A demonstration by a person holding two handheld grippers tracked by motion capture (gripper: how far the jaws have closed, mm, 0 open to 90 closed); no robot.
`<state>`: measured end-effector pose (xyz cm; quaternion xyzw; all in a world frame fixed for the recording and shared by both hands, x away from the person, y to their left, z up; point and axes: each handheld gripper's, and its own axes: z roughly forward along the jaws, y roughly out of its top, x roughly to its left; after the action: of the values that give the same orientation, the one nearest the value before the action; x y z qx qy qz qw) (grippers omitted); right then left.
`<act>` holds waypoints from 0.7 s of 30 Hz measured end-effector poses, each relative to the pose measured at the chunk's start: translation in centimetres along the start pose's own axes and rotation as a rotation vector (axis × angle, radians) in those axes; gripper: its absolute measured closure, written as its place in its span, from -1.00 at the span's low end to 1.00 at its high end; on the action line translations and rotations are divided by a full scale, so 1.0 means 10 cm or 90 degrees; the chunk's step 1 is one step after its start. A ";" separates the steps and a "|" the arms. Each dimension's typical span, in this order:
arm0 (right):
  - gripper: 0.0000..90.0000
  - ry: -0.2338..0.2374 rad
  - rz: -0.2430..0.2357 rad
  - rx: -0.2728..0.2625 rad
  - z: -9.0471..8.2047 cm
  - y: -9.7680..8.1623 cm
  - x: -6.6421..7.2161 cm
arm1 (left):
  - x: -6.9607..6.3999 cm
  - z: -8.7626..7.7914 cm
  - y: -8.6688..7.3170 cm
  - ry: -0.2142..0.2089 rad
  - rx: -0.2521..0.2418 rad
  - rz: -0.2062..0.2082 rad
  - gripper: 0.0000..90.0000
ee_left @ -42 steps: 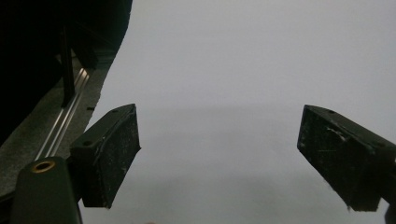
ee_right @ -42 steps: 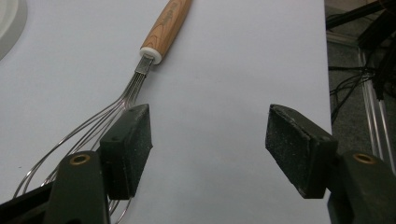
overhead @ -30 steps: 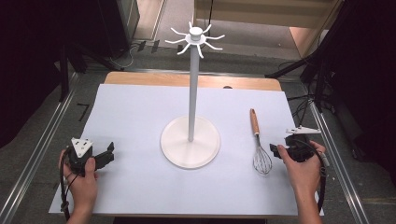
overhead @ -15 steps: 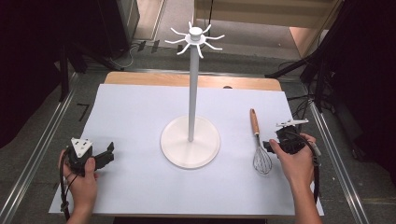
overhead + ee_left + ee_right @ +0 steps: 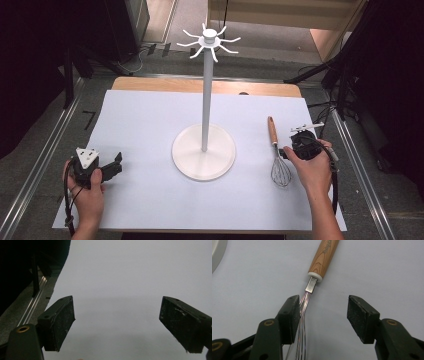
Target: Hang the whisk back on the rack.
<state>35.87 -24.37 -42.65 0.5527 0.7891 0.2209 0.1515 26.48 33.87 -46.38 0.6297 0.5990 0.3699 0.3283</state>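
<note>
In the high view the person's right hand [image 5: 311, 167] comes in from the lower right of the frame, forearm angled up and slightly leftward, with the right tool [image 5: 285, 153] held low over the white sheet [image 5: 150, 115] that covers the counter [image 5: 200, 86]. The tool points toward the left of the frame, at the whisk [image 5: 277, 155], which lies flat on the sheet at right of centre, its wooden handle toward the top of the frame and its wire head toward the bottom.

In the right gripper view the whisk's handle [image 5: 324, 255] runs to the top of the frame, and the bundled wires [image 5: 302, 315] pass just inside the left jaw, touching or almost touching its pad, while the right jaw stands well clear of them. The jaws have just been closing, with the wire neck between them, but they do not yet clamp it; the tool is released.

The left hand [image 5: 86, 192] rests at the lower left of the high view, wrist straight, holding the left tool [image 5: 118, 166] level and pointed to the right. In the left gripper view its jaws stand wide apart over bare sheet, gripping nothing.

A white stand [image 5: 204, 150] with hooks on top rises at the centre, well apart from both tools.
</note>
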 end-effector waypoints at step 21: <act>0.30 0.018 0.034 0.065 0.16 0.17 0.08 | 0.00 0.00 0.00 0.000 0.002 -0.002 -0.69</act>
<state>37.74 -22.81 -43.12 0.5773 0.7865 0.1923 0.1060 26.50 33.92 -46.37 0.6294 0.6003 0.3685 0.3281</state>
